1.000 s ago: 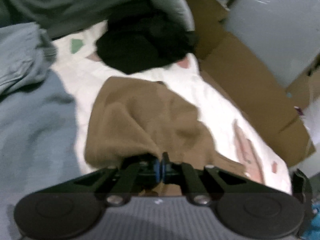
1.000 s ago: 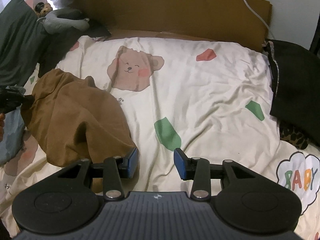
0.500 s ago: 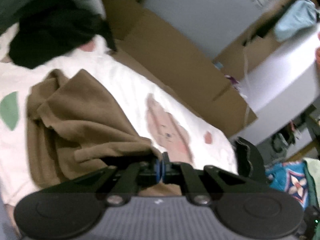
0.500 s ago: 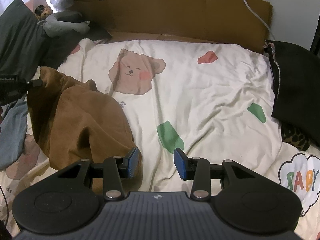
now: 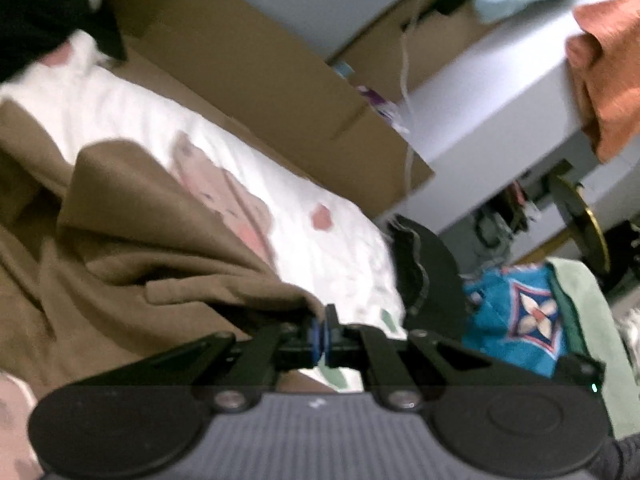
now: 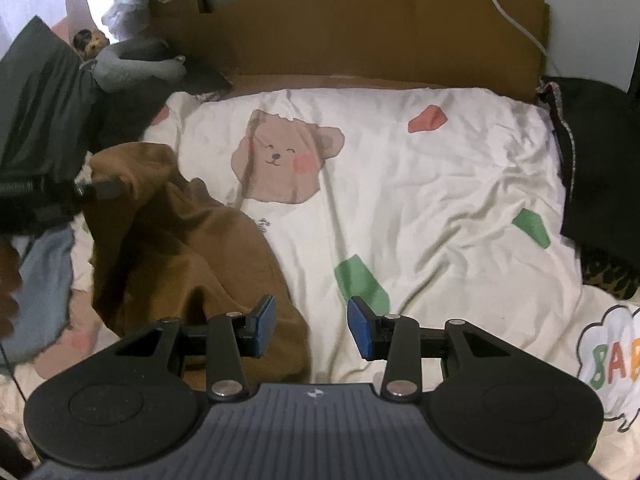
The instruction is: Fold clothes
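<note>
A brown garment [image 6: 180,248] lies crumpled on the left side of a white bed sheet [image 6: 420,200] printed with a bear. My left gripper [image 5: 322,334] is shut on an edge of the brown garment [image 5: 132,248] and holds it lifted off the sheet; in the right wrist view that left gripper [image 6: 100,189] shows at the far left, pinching the cloth's upper corner. My right gripper [image 6: 311,330] stands open low over the sheet, its left fingertip [image 6: 262,328] over the garment's near right edge, nothing between the pads.
Cardboard [image 6: 380,36] lines the head of the bed. Dark clothes [image 6: 600,160] lie along the right edge, and a grey-blue garment [image 6: 40,292] lies at the left. A grey plush toy [image 6: 132,64] and dark pillow sit at the back left.
My left gripper has lifted the brown garment's corner and swung its view right, toward the room. The cloth now hangs stretched upward. The right gripper has barely moved and stays open.
</note>
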Motion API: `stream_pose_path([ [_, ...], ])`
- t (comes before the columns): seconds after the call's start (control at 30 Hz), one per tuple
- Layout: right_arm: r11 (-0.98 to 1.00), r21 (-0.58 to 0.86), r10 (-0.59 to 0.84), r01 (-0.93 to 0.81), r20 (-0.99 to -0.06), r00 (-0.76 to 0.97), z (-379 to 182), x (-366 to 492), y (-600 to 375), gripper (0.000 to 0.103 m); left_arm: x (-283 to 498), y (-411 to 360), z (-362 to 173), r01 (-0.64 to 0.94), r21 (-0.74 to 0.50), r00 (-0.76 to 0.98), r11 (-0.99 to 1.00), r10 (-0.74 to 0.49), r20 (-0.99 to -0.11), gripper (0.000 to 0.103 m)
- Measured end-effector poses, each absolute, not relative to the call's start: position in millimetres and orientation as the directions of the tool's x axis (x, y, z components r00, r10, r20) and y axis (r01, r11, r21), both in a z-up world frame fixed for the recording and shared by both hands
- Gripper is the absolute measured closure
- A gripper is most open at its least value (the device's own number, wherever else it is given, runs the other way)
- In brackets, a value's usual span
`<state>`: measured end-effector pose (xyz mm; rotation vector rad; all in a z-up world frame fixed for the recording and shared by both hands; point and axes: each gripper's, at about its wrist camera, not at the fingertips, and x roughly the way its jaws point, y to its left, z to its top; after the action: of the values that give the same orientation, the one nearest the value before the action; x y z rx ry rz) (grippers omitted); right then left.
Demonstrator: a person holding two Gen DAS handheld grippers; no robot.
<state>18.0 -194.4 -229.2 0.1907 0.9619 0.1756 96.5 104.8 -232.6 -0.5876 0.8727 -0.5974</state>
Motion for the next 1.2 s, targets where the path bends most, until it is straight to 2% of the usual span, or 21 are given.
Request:
stream_pose_path([
  [0.27, 0.926, 0.378, 0.324, -0.003, -0.790, 0.520, -230, 30, -199, 0.055, 78, 49, -237, 0.360, -0.691, 0.367, 0.627, -0.776, -0.513, 0.101],
  [0.4, 0.896, 0.443, 0.374, 0.028, -0.788, 0.490, -236, 34, -200, 0.050, 65, 23, -241, 0.413, -0.705, 0.278, 0.577, -0.817, -0.506, 0.101],
  [0.7, 0.811, 0.574, 0.485, 0.107, -0.765, 0.424, -248, 43, -204, 0.048, 38, -12, -250, 0.489, -0.717, 0.125, 0.497, -0.853, -0.506, 0.101],
  [0.9, 0.788, 0.596, 0.510, 0.155, -0.773, 0.377, -270, 48, -206, 0.043, 33, -20, -255, 0.498, -0.722, 0.084, 0.481, -0.855, -0.511, 0.101],
  [1.0, 0.753, 0.634, 0.555, 0.175, -0.755, 0.348, -285, 54, -207, 0.037, 32, -21, -257, 0.500, -0.721, 0.077, 0.480, -0.854, -0.515, 0.101],
  [1.07, 0.712, 0.675, 0.598, 0.193, -0.727, 0.337, -297, 62, -211, 0.037, 33, -21, -259, 0.501, -0.716, 0.078, 0.486, -0.849, -0.522, 0.101],
  [1.2, 0.724, 0.663, 0.579, 0.188, -0.733, 0.356, -307, 76, -212, 0.037, 33, -11, -262, 0.495, -0.690, 0.096, 0.528, -0.822, -0.561, 0.100],
])
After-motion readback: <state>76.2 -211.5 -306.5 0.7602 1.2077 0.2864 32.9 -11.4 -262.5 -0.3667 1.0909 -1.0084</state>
